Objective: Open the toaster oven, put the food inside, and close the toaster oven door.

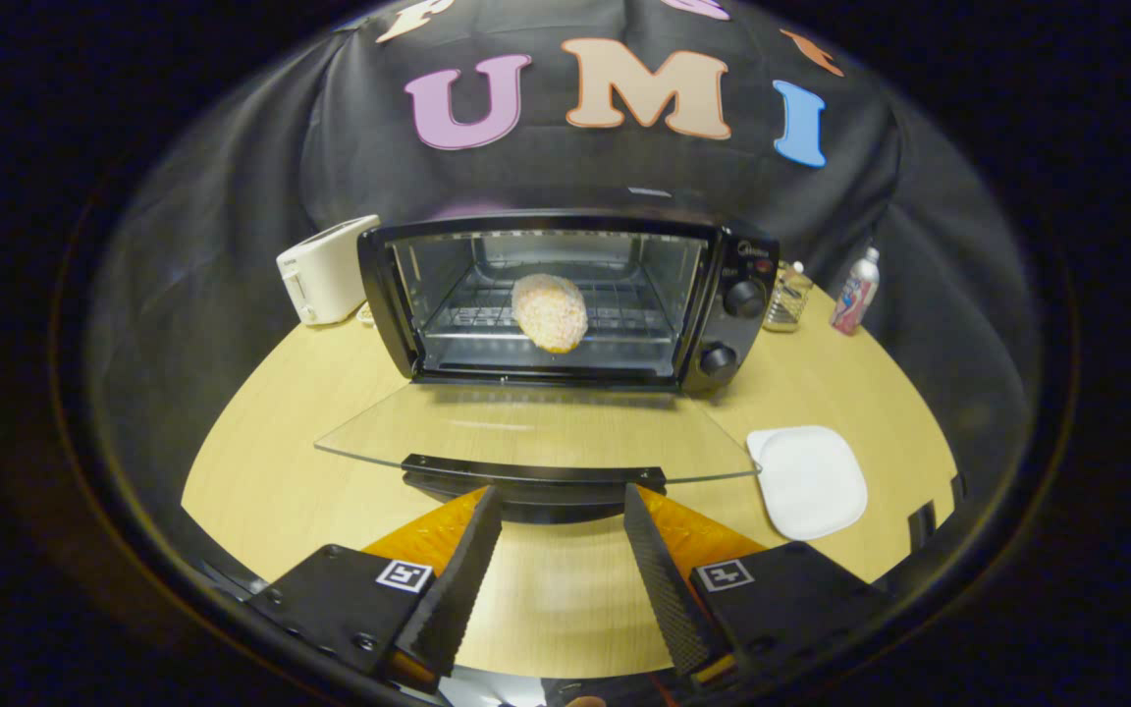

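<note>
My gripper (562, 511) has its two fingers spread wide apart, and there is nothing between them but bare table (281, 432). The left finger (462, 570) and the right finger (659, 574) both point forward, and their tips sit just under the near edge of the oven door (536, 432). I cannot tell if the tips touch the door's black handle (534, 476), but they are very close to it. The glass door lies flat and open, folded down toward me, and I can see the wood through it. Beyond the door is the oven (565, 295), wide open. Inside it the food (550, 312), a round pale bun with a speckled top, sits on the wire rack (624, 319) near the middle. Two black knobs (744, 298) are on the oven's right side. Just to the right of the door a white plate (809, 481) lies on the table with nothing on it. Left of the oven stands a white toaster (325, 270). Right of the oven I see a small glass jar (787, 297) and a bottle (855, 292), both upright and well away from my fingers. I am looking down at the table from a bit above, straight at the oven's mouth.
</note>
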`<state>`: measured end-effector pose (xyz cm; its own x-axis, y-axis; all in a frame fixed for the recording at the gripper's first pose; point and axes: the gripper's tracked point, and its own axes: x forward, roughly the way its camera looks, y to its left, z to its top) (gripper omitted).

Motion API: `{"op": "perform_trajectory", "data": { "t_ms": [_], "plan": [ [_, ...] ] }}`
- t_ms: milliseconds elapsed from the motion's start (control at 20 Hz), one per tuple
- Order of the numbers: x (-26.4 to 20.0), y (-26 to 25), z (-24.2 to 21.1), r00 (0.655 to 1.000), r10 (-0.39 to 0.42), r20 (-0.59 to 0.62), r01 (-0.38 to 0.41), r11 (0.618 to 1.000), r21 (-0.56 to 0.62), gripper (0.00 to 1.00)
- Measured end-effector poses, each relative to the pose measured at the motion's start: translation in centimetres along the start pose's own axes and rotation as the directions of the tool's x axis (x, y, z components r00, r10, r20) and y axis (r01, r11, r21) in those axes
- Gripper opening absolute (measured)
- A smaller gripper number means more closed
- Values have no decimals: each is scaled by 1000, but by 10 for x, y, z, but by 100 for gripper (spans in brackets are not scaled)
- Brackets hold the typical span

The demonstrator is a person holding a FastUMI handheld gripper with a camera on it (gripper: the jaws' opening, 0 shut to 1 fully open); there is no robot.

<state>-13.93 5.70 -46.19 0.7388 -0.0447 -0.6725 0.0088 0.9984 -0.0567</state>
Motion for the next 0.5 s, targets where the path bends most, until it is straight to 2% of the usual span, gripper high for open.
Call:
{"op": "perform_trajectory", "data": {
  "t_ms": [500],
  "plan": [
    [-1, 3, 65, 991, 21, 130, -30, 997, 68, 83]
  ]
}}
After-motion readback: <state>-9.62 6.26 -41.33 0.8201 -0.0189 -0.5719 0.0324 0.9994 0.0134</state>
